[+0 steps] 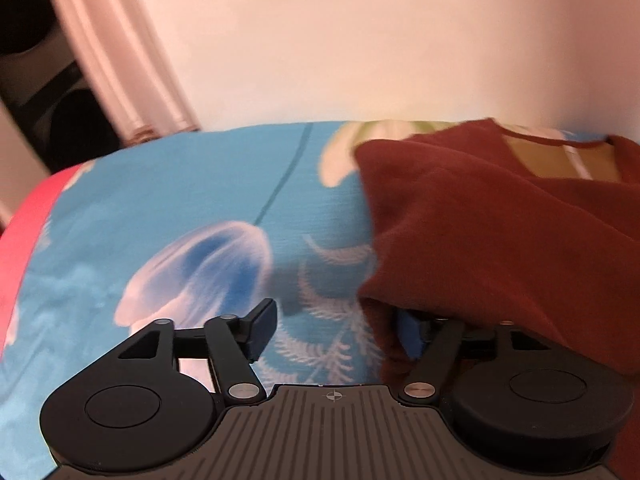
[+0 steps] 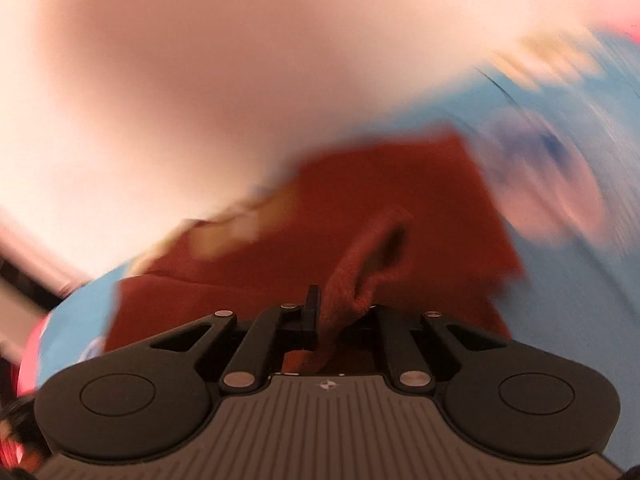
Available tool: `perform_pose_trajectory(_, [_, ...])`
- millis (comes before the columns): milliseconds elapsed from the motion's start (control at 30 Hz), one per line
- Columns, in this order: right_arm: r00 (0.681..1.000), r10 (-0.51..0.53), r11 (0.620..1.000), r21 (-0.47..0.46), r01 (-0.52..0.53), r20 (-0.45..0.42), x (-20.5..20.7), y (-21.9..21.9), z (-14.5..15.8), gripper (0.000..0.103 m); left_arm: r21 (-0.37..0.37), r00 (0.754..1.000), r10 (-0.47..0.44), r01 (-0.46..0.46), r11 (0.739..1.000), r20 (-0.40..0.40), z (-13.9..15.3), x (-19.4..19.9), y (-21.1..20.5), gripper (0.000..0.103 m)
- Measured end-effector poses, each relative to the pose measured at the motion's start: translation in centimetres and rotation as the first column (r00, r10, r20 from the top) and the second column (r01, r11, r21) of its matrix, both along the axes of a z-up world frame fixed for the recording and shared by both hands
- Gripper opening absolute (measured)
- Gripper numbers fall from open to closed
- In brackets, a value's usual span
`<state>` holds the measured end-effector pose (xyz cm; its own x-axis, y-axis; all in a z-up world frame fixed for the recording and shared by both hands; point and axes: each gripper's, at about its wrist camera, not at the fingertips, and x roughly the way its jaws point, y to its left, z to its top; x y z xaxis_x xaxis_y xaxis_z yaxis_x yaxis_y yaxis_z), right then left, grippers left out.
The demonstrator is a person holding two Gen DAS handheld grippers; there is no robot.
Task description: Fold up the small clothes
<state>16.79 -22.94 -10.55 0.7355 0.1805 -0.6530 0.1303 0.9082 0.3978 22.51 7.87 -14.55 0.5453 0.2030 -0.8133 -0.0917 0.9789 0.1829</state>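
Observation:
A rust-red small garment [image 1: 500, 216] lies on a blue flower-print bedsheet [image 1: 180, 208] at the right of the left wrist view, its neckline with a tan label at the far end. My left gripper [image 1: 336, 328] is open low over the sheet; its right finger sits under the garment's near edge, its left finger [image 1: 262, 326] is over bare sheet. In the right wrist view, which is blurred by motion, my right gripper [image 2: 336, 312] is shut on a fold of the red garment [image 2: 360, 248] and lifts it.
A pale pink wall [image 1: 360, 40] stands behind the bed. A pink door frame [image 1: 108, 52] and dark shapes are at far left. A red band of the sheet [image 1: 28, 232] marks its left edge.

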Motion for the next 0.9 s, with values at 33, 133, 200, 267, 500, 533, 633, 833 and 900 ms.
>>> perform_pose_trajectory(33, [0.997, 0.056, 0.998, -0.017, -0.055, 0.056, 0.5, 0.6, 1.7, 0.009, 0.004, 1.000, 0.022, -0.022, 1.000, 0.001, 0.0, 0.0, 0.1, 0.103])
perform_pose_trajectory(133, [0.927, 0.165, 0.982, 0.027, -0.185, 0.337, 0.5, -0.7, 7.1, 0.009, -0.028, 0.998, 0.066, -0.066, 0.997, 0.011, 0.4, -0.4, 0.7, 0.103])
perform_pose_trajectory(200, [0.907, 0.148, 0.988, -0.012, -0.156, 0.393, 0.8, -2.6, 7.0, 0.010, -0.030, 0.997, 0.069, -0.068, 0.997, 0.017, 0.5, -0.8, 0.6, 0.103])
perform_pose_trajectory(267, [0.967, 0.108, 0.993, -0.062, -0.096, 0.231, 2.8, -4.7, 3.4, 0.018, -0.012, 0.998, 0.058, -0.058, 0.998, 0.026, 0.5, -1.0, 0.4, 0.103])
perform_pose_trajectory(500, [0.999, 0.029, 0.998, -0.061, -0.031, -0.029, 3.0, -7.8, -4.7, 0.031, 0.097, 1.000, -0.012, 0.010, 0.995, 0.020, -0.2, -1.4, -1.5, 0.103])
perform_pose_trajectory(533, [0.999, 0.022, 0.999, -0.045, -0.024, -0.028, 3.0, -7.8, -4.6, 0.043, 0.107, 1.000, -0.022, 0.020, 0.994, 0.019, -0.2, -1.5, -1.6, 0.103])
perform_pose_trajectory(633, [1.000, 0.014, 0.999, -0.041, -0.015, -0.015, 3.4, -7.7, -4.1, 0.045, 0.119, 0.999, -0.043, 0.041, 0.992, 0.016, -0.1, -1.7, -1.7, 0.103])
perform_pose_trajectory(833, [0.997, 0.045, 0.997, -0.073, -0.040, 0.061, 3.4, -8.3, -3.3, 0.017, 0.137, 0.997, -0.070, 0.067, 0.988, 0.016, -0.2, -1.9, -1.9, 0.103])
perform_pose_trajectory(900, [0.999, 0.009, 0.992, -0.124, -0.004, 0.037, 3.9, -8.7, -3.7, 0.031, 0.143, 0.997, -0.073, 0.070, 0.987, 0.015, -0.2, -1.9, -2.0, 0.103])
